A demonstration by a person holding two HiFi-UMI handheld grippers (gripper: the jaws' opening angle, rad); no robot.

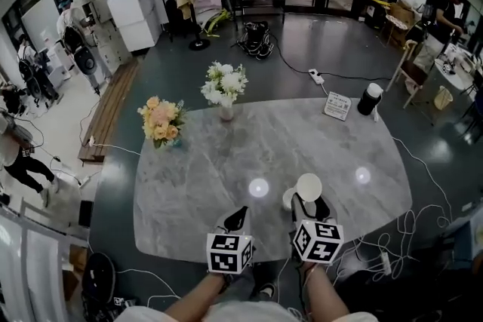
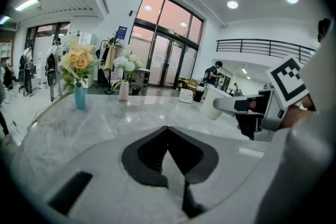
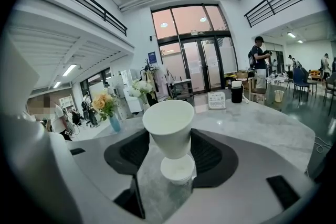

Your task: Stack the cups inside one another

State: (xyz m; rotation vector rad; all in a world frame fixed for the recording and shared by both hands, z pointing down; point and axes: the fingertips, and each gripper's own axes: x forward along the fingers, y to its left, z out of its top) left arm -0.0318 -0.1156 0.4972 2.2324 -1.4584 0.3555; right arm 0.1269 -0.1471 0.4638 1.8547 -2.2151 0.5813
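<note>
The right gripper (image 3: pixel 169 150) jaws clamp an empty cup (image 3: pixel 169 124) above a second cup (image 3: pixel 177 170); left gripper (image 2: pixel 167 131) jaws together.

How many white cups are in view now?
2. The upper white tapered cup is gripped by the right gripper; the lower white cup stands on the grey marble table just beneath it. None looks hidden.

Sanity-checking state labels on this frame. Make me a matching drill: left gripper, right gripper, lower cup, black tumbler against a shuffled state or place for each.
1. left gripper
2. right gripper
3. lower cup
4. black tumbler

A. by the sign card at the far edge
B. shut on the held white cup
C. jaws together, nothing between them
D. upright on the table, just below the held one

Pairs: 1-C, 2-B, 3-D, 4-A
</note>
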